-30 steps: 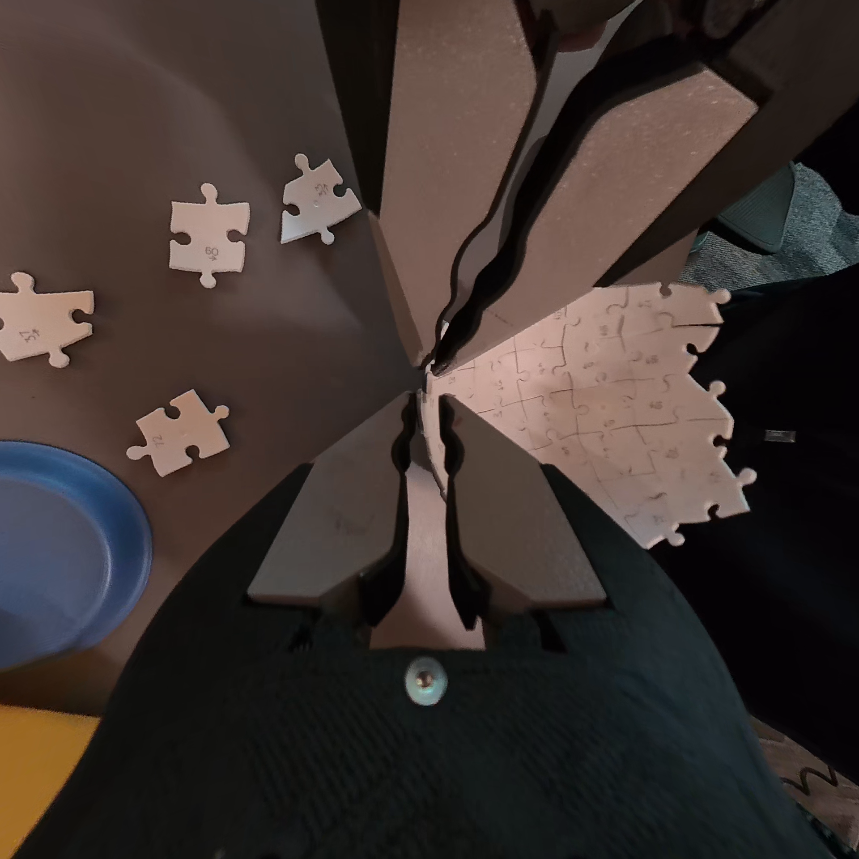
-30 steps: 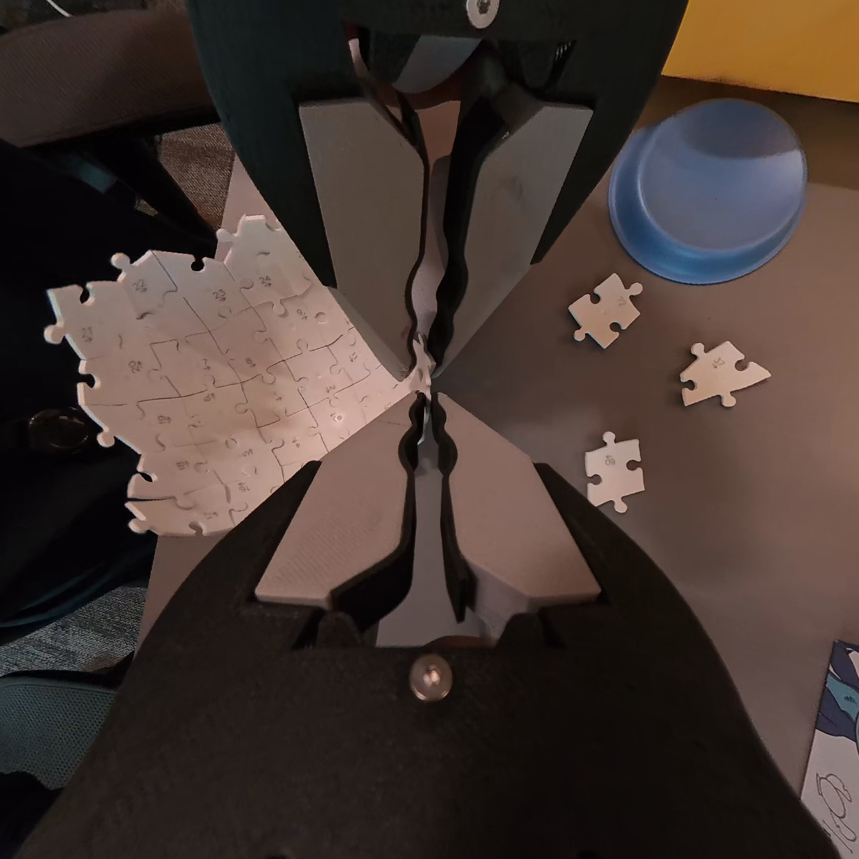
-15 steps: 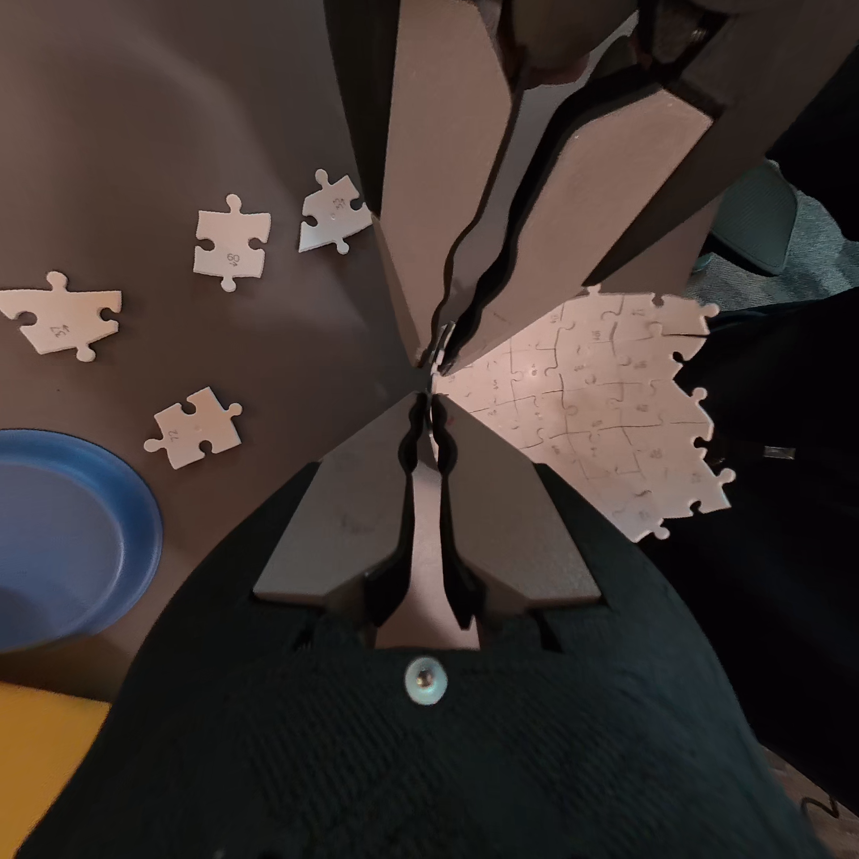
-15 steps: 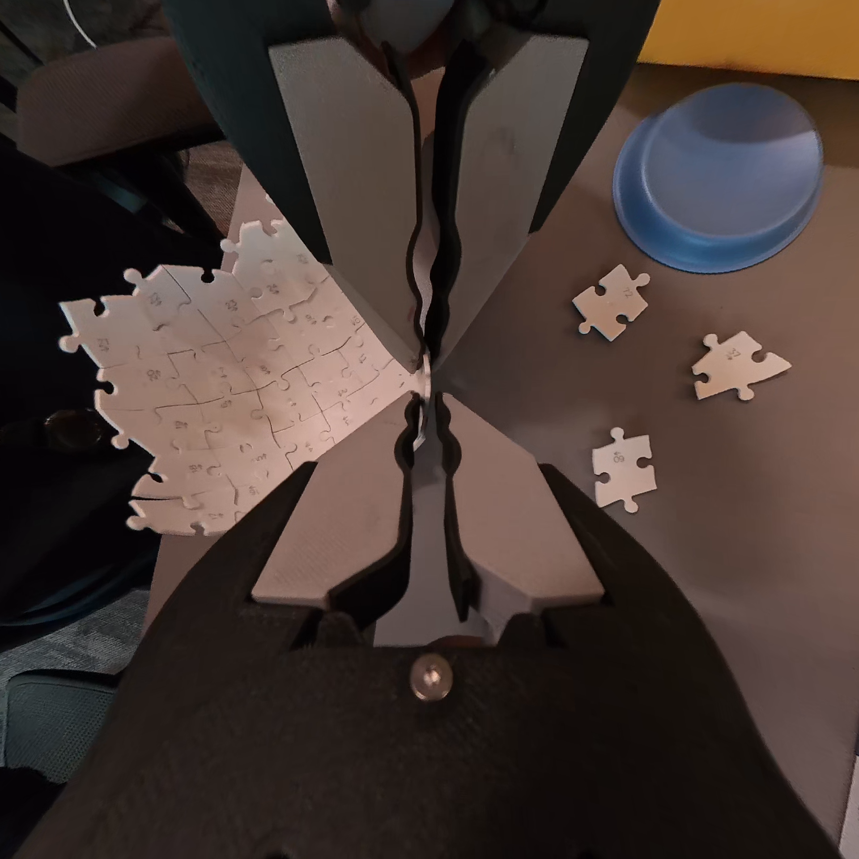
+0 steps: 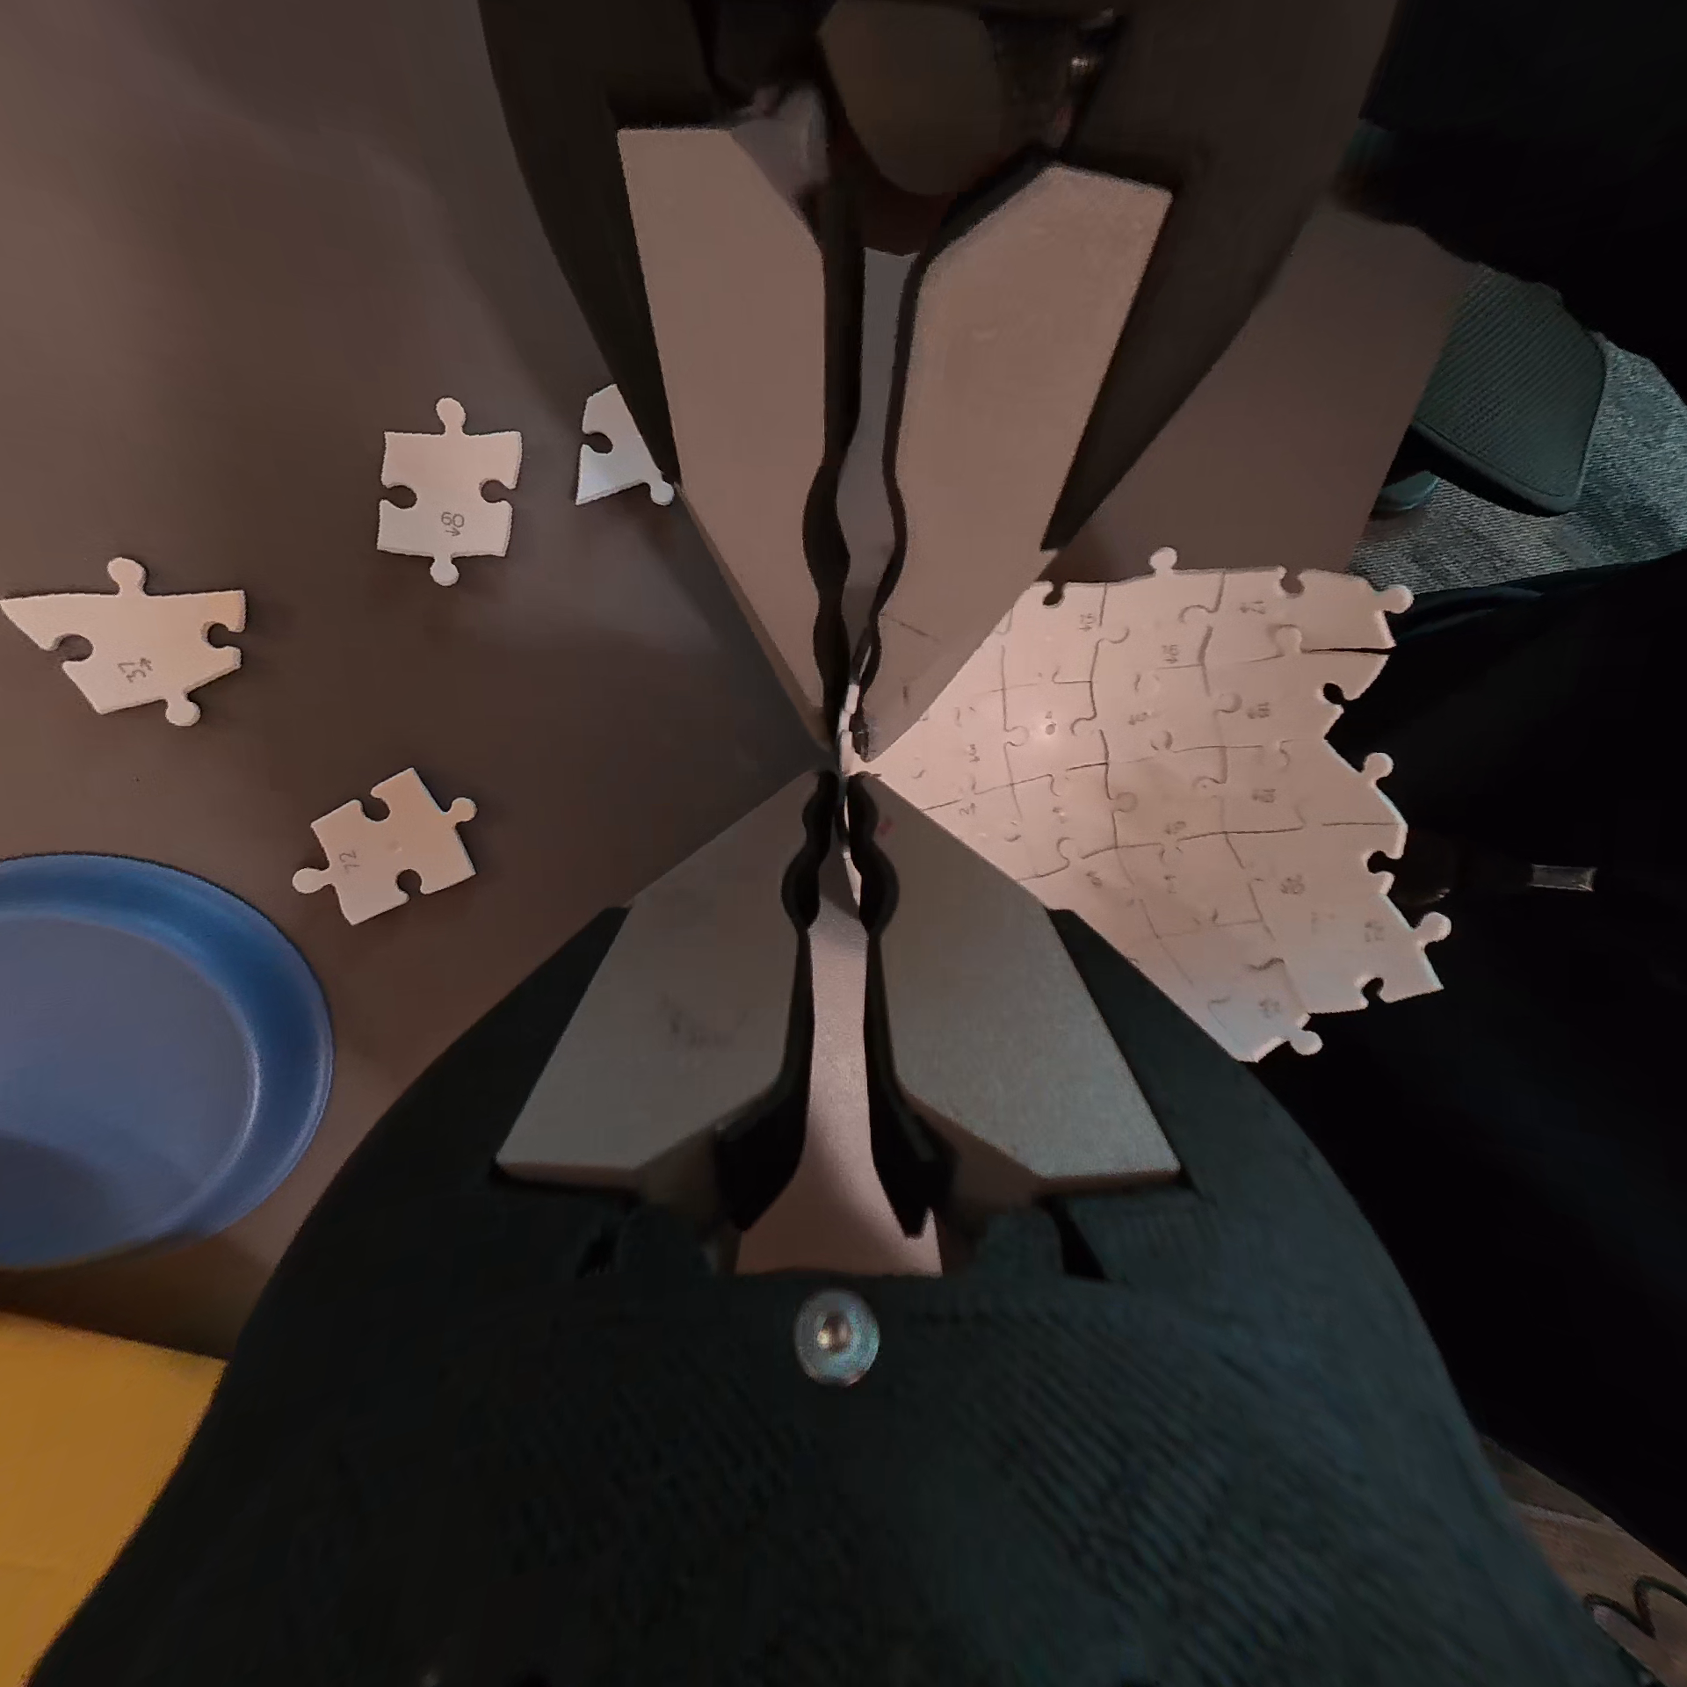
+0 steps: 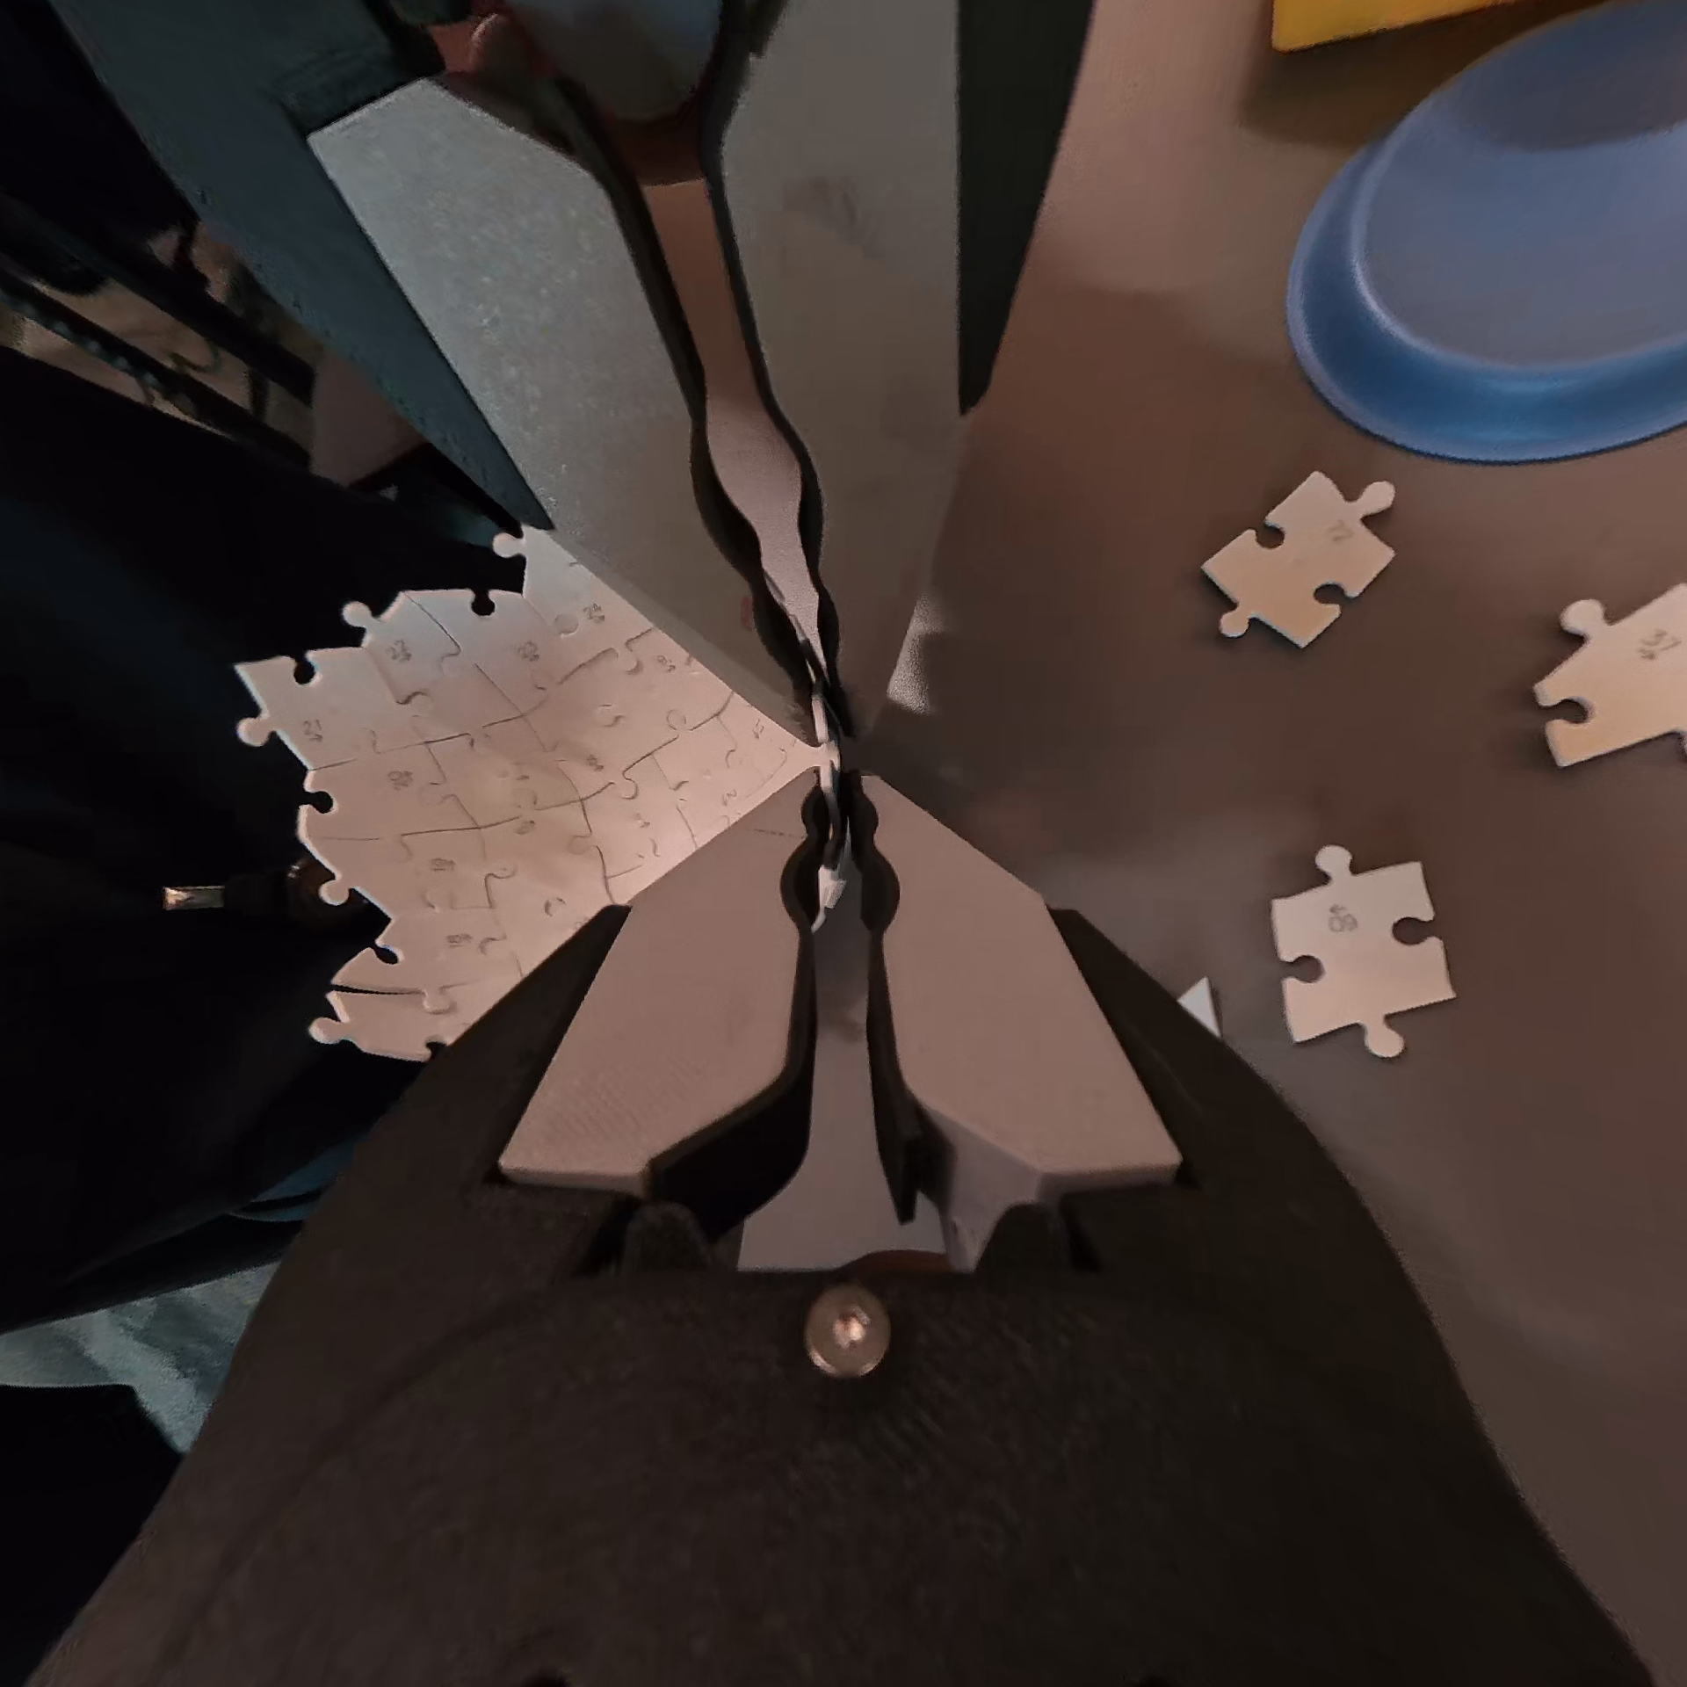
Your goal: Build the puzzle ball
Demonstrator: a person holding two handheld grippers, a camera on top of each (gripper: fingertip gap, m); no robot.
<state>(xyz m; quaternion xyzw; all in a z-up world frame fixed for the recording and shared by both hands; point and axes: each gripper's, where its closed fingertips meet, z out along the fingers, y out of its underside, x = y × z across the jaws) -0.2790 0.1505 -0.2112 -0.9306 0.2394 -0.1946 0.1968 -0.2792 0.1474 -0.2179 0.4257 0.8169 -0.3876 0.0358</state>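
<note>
Jaws of both grippers clamped tip-to-tip on curved puzzle sheet (image 5: 1168, 803) — blue bowl (image 5: 119, 1050) nearby, contents unclear.

Your right gripper (image 6: 835, 826) is pinched on the edge of the joined puzzle sheet (image 6: 511, 785), tip to tip with the left gripper (image 6: 826, 707), which grips the same edge from the far side. On the dark table (image 6: 1141, 730): three loose pieces (image 6: 1301, 573) (image 6: 1616, 680) (image 6: 1360, 954), well apart; upturned blue bowl (image 6: 1497, 301) beyond.

Four loose puzzle pieces (image 5: 449, 495), one joined puzzle shell (image 5: 1178, 803), one blue bowl (image 5: 137, 1059).
</note>
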